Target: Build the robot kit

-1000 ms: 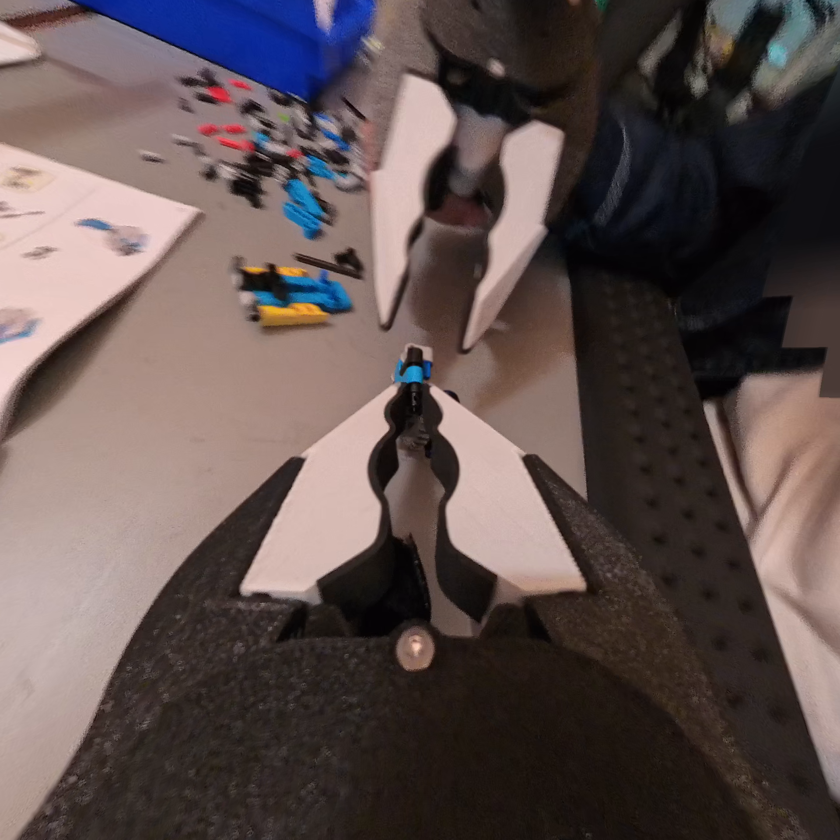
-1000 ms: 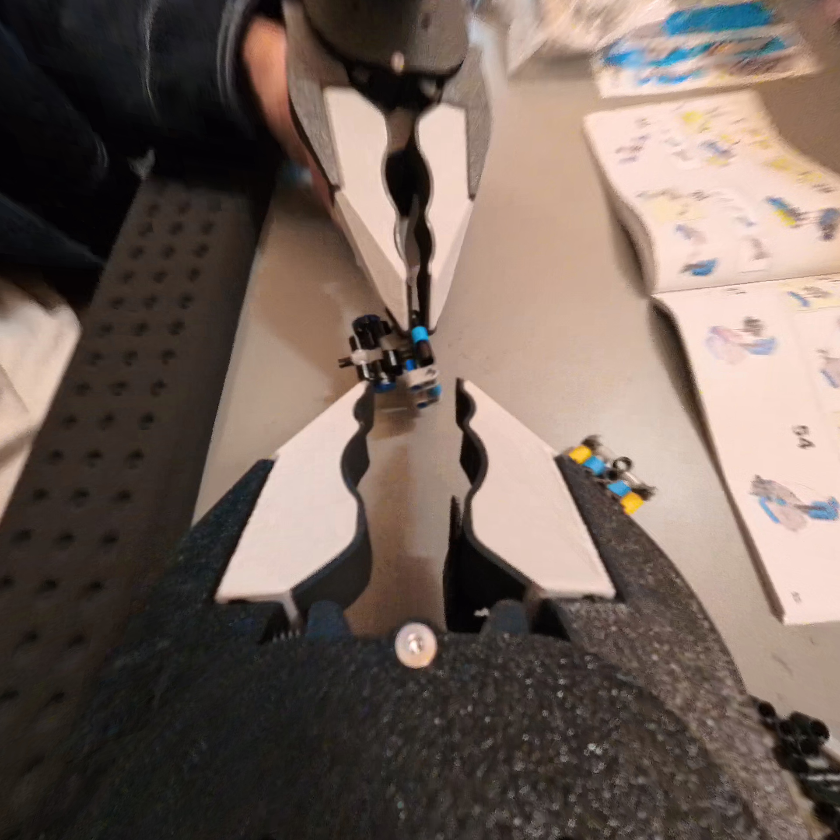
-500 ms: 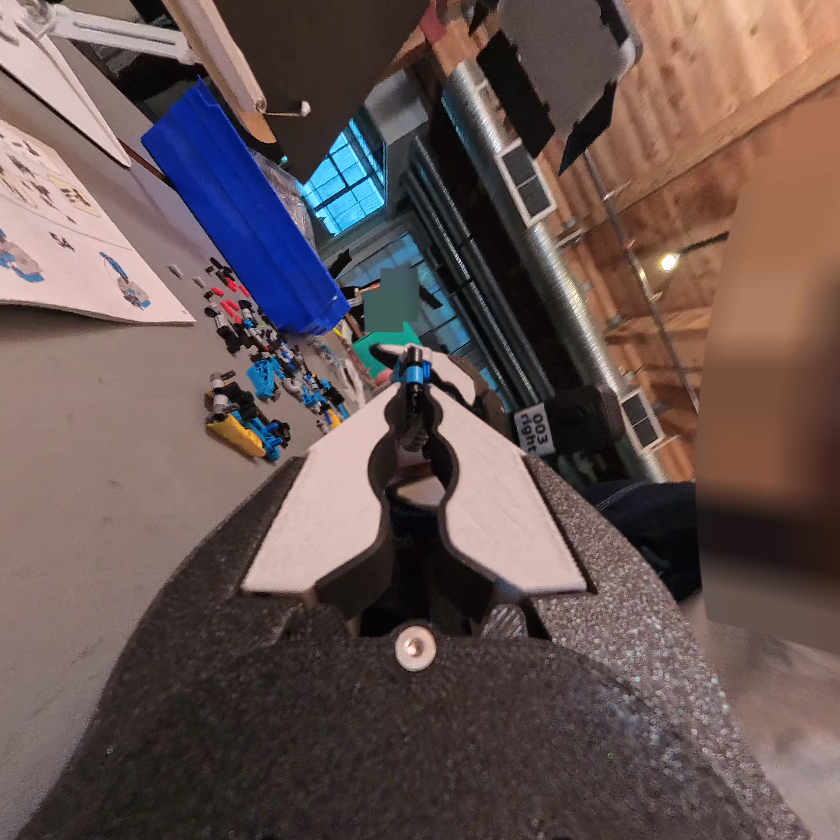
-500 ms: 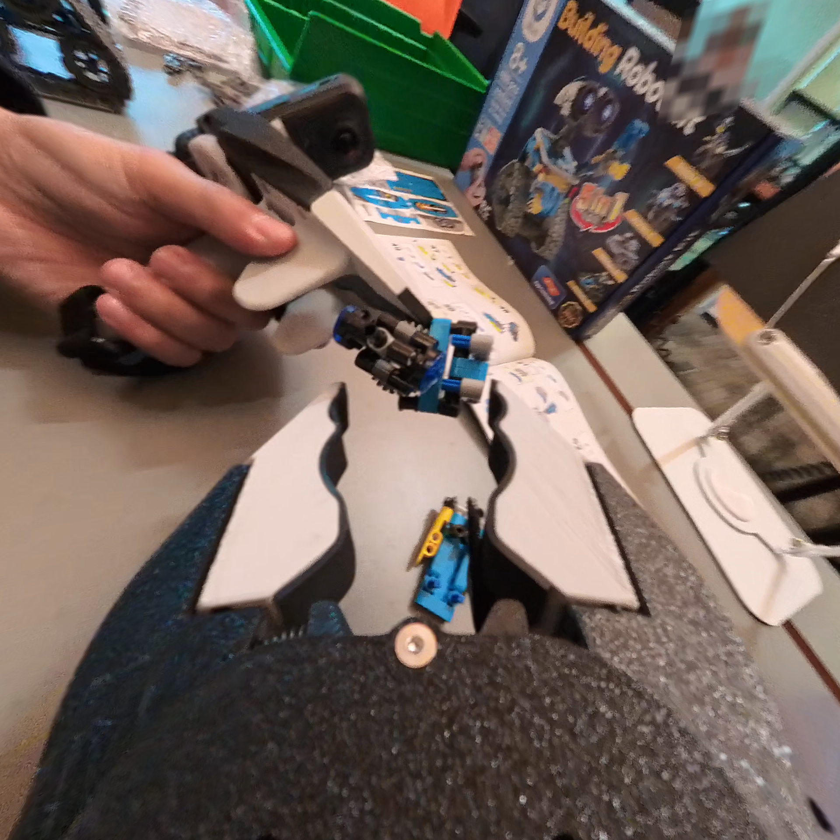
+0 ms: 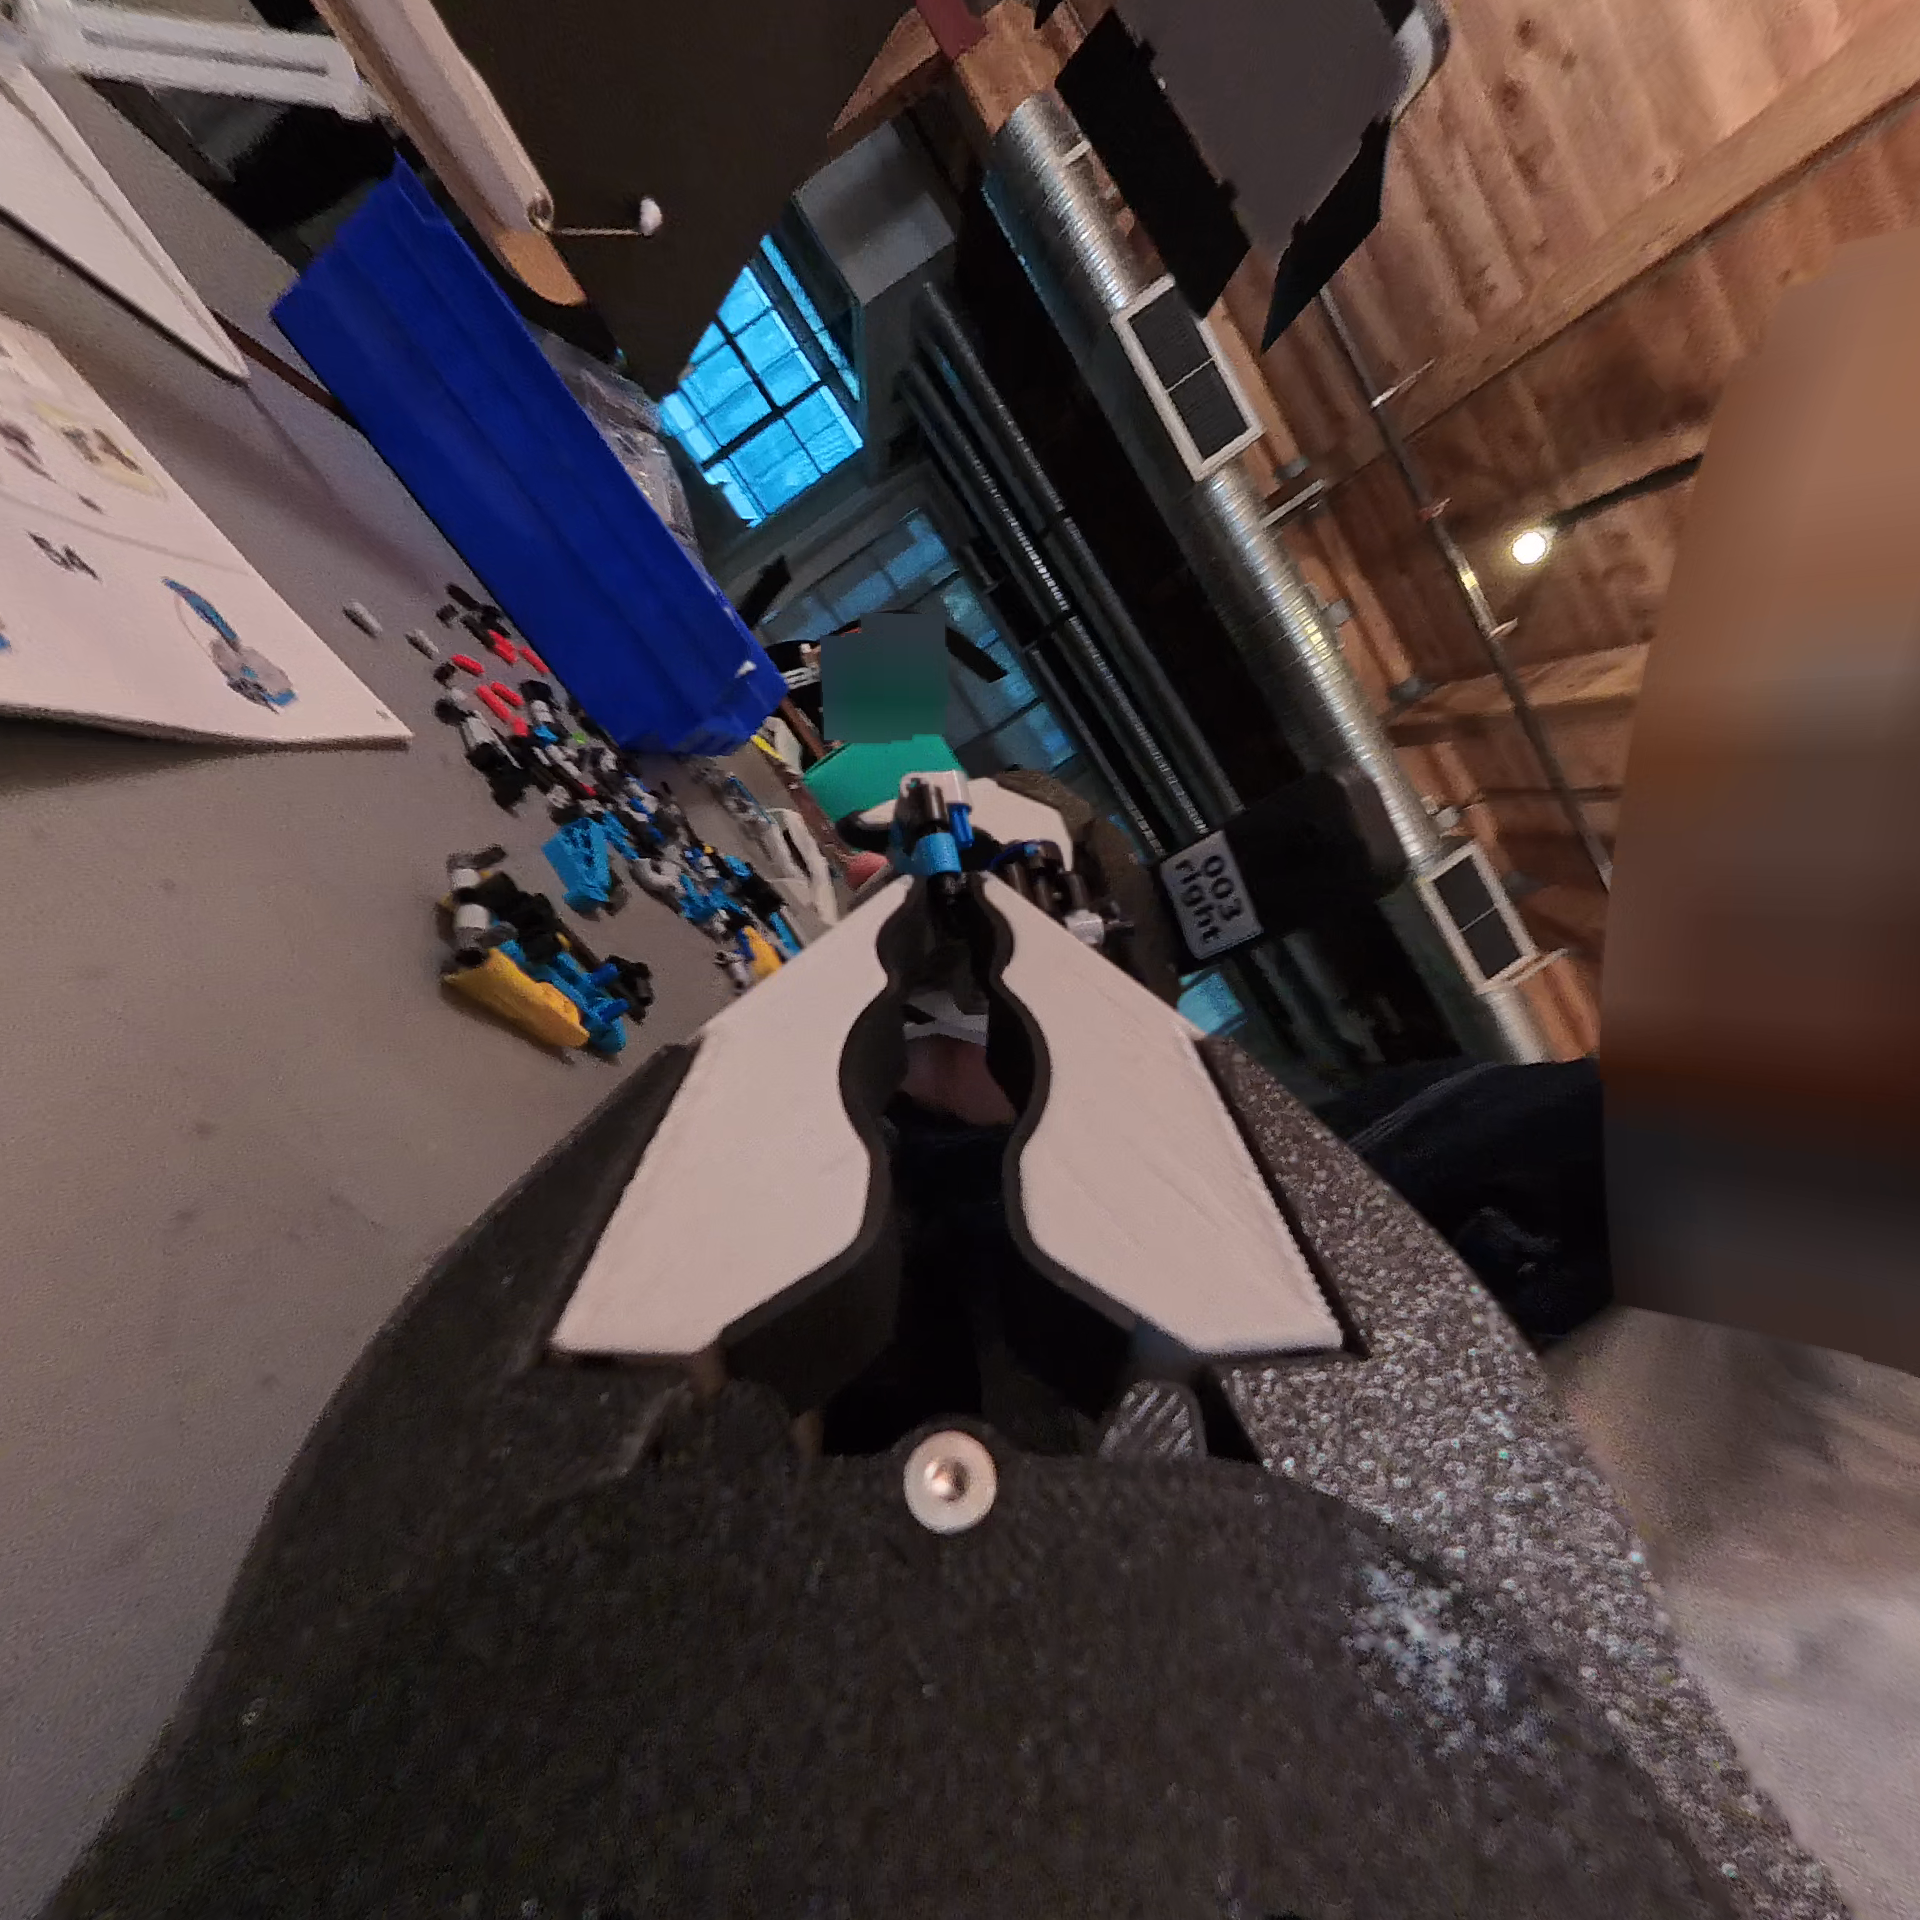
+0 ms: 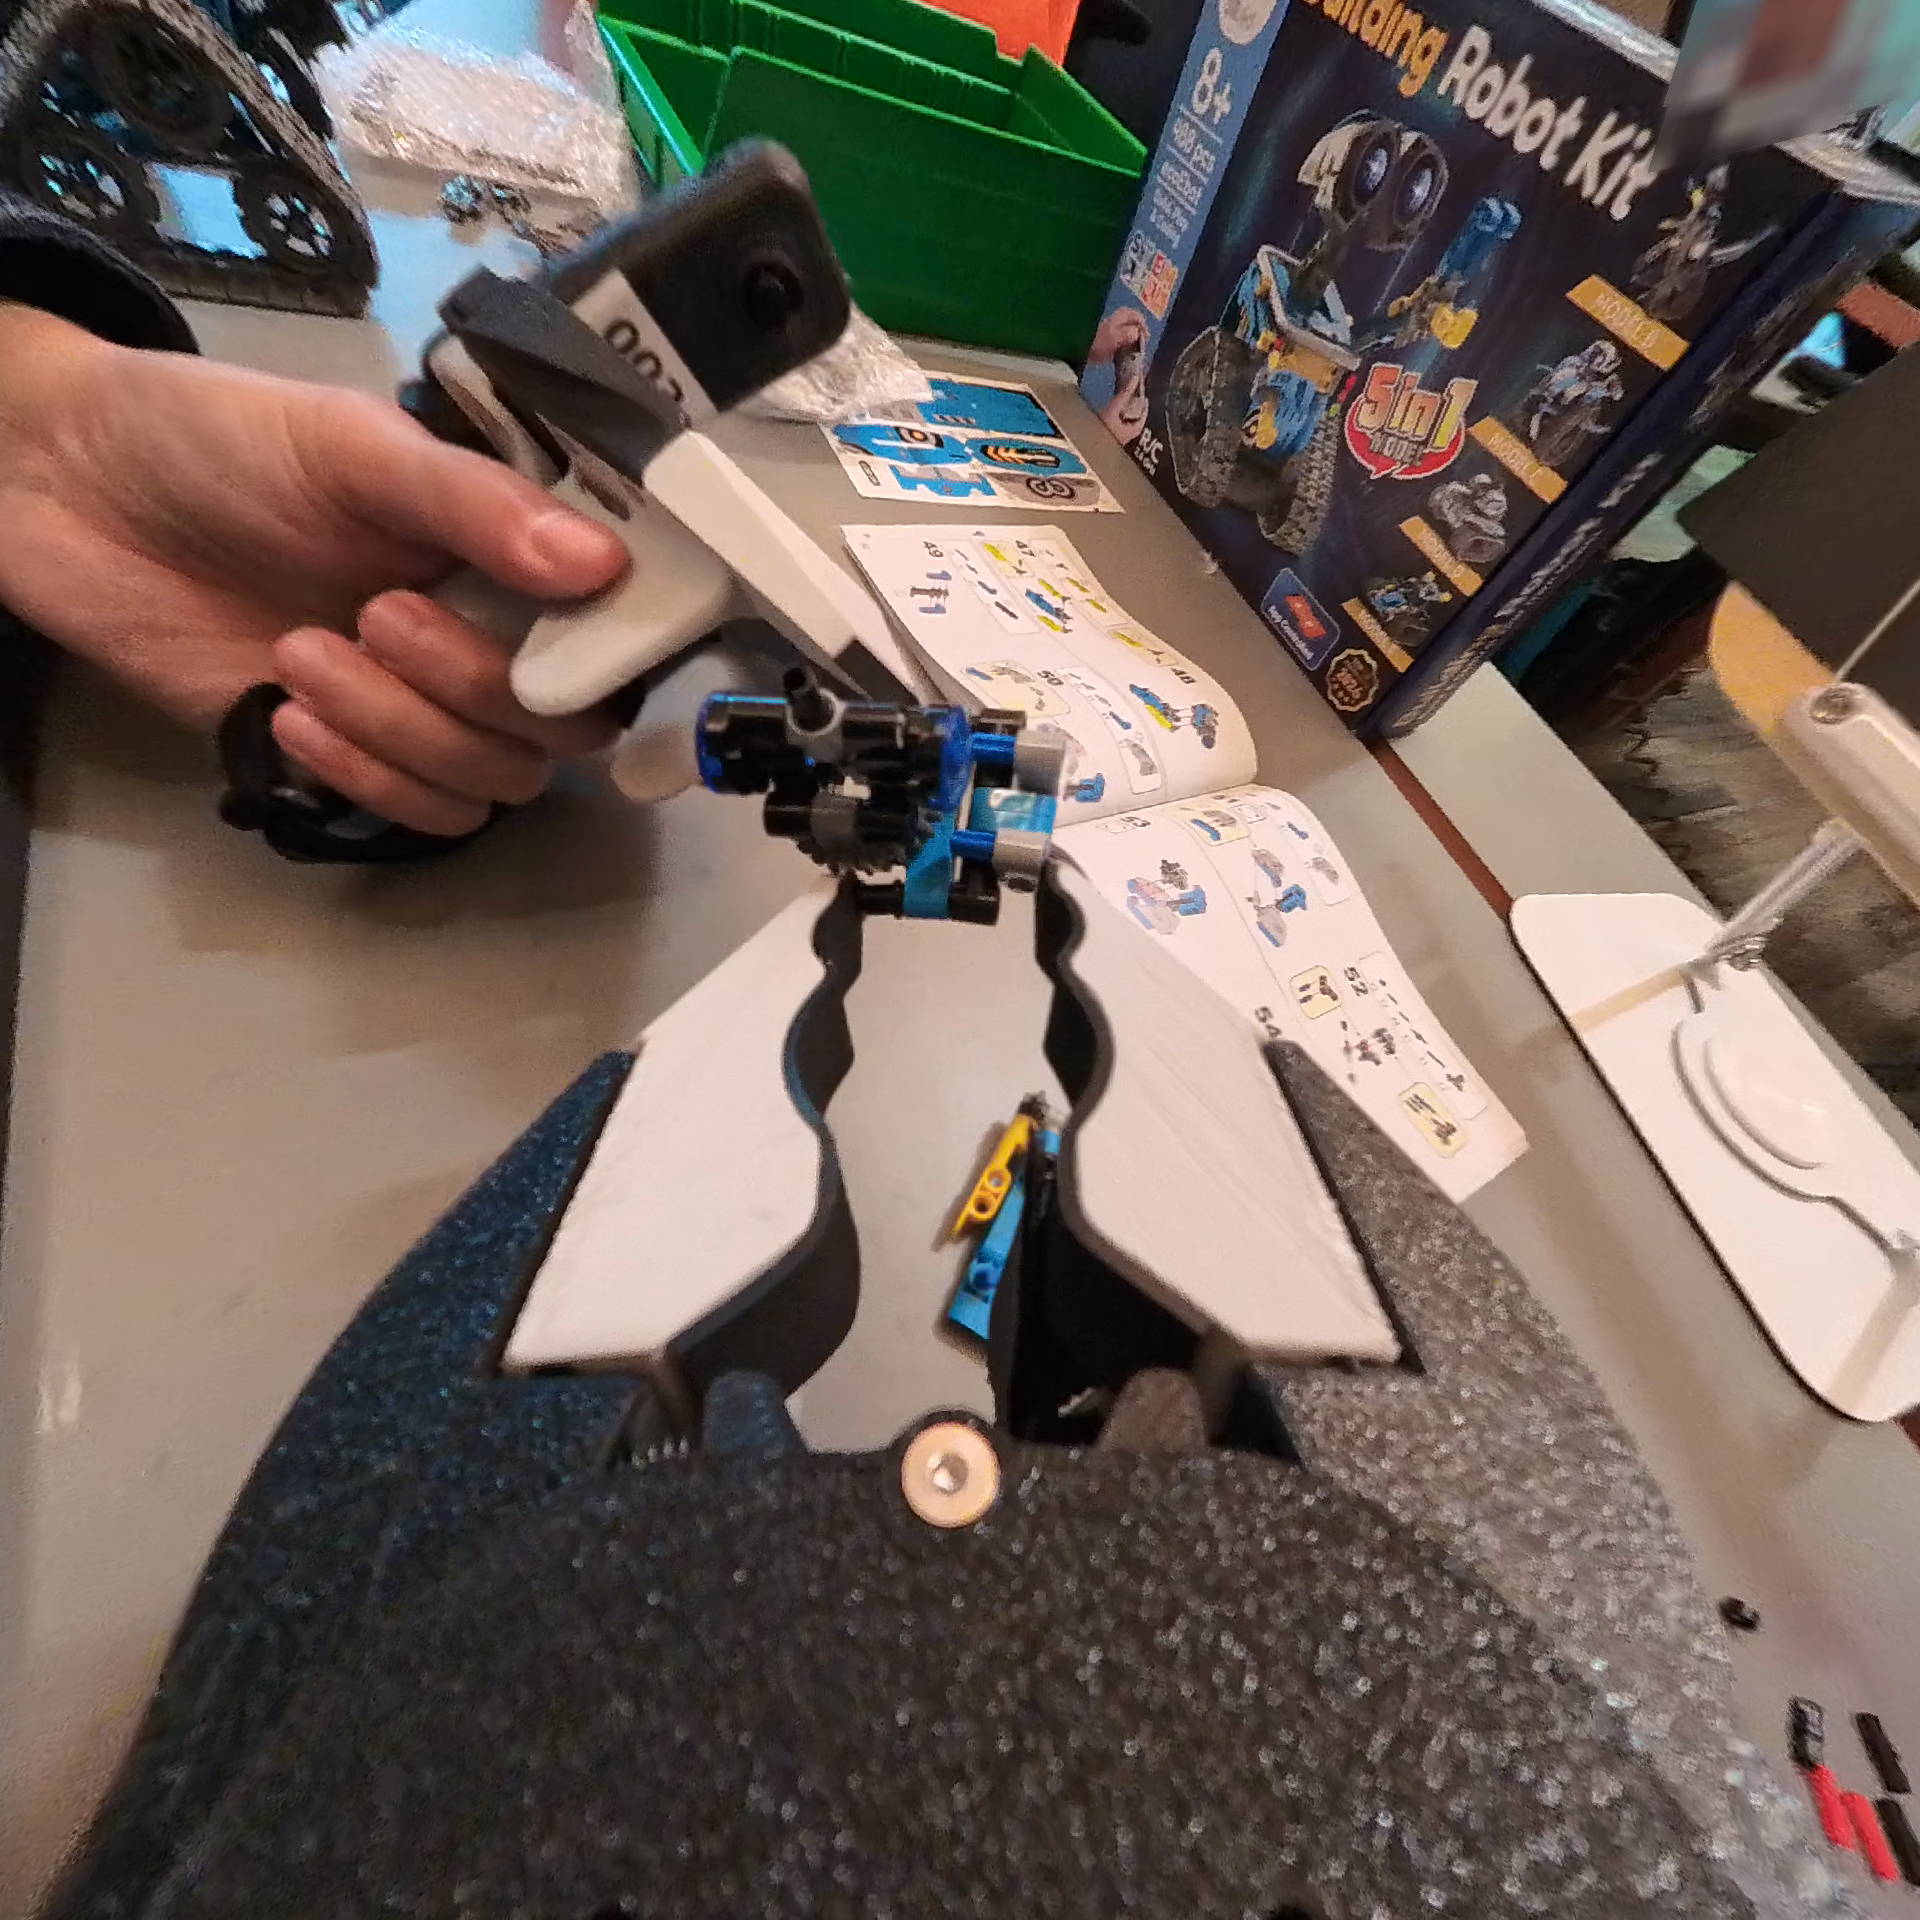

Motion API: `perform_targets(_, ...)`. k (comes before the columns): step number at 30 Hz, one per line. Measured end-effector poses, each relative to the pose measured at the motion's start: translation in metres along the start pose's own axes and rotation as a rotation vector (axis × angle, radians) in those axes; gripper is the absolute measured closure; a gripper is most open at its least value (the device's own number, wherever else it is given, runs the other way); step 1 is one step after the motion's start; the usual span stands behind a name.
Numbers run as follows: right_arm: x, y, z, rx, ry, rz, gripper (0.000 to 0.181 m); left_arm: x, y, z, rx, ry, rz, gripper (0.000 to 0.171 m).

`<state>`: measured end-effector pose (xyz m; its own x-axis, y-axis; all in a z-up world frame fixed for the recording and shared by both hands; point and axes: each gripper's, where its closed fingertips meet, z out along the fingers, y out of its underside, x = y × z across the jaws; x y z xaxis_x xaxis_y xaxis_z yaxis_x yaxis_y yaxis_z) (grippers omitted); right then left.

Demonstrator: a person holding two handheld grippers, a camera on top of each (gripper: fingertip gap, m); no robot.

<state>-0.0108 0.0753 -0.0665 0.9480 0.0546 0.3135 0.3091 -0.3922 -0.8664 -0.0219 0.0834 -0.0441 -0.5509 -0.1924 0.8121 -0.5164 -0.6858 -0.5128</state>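
Your grey bench (image 6: 260, 1039) carries the open instruction booklet (image 6: 1195, 831). Above it, your left hand-held gripper (image 5: 948, 883) is pinched tight on the black-and-blue brick assembly (image 6: 883, 800), lifted clear of the bench. Your right hand-held gripper (image 6: 940, 904) is spread, tips flanking the assembly's lower end; contact unclear. A small yellow-and-blue sub-build (image 6: 997, 1216) lies on the bench just beside the booklet.

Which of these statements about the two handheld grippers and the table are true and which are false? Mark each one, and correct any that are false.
1. The left gripper is shut on the small brick assembly. True.
2. The right gripper is clamped shut. False: its jaws stand apart.
3. The instruction booklet lies open on the table. True.
4. The bin beyond the booklet is red. False: it is green.
5. A hand holds the left gripper. True.
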Motion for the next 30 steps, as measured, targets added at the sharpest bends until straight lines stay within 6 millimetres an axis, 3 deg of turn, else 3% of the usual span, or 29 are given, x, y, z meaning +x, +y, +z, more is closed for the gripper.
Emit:
perform_targets(8, -0.002, 0.007, 0.0, -0.048, -0.001, -0.037, 0.15, -0.002, 0.007, -0.001, -0.038, -0.062, 0.09, 0.166)
perform_targets(12, -0.005, 0.01, 0.003, -0.046, -0.079, 0.036, 0.147, -0.005, 0.006, -0.001, -0.023, -0.072, 0.069, 0.166)
perform_targets(15, -0.004, 0.001, -0.002, 0.015, -0.096, 0.052, 0.147, 0.002, 0.003, 0.0, -0.006, 0.008, -0.011, 0.166)
perform_targets(19, -0.008, -0.01, -0.018, 0.157, -0.358, 0.331, 0.147, 0.022, -0.002, 0.003, -0.017, 0.093, 0.051, 0.16)
perform_targets(21, -0.009, -0.017, -0.026, 0.237, -0.547, 0.56, 0.147, 0.03, -0.009, 0.002, -0.004, 0.082, 0.153, 0.136)
perform_targets(23, -0.008, -0.026, -0.037, 0.334, -0.723, 0.749, 0.148, 0.038, -0.004, 0.005, -0.038, 0.065, 0.278, 0.127)
perform_targets(26, -0.017, -0.028, -0.038, 0.349, -0.814, 0.799, 0.147, 0.039, 0.009, 0.014, -0.106, 0.022, 0.373, 0.117)
perform_targets(30, -0.024, -0.032, -0.037, 0.349, -0.833, 0.784, 0.147, 0.037, 0.012, 0.016, -0.11, 0.013, 0.35, 0.116)
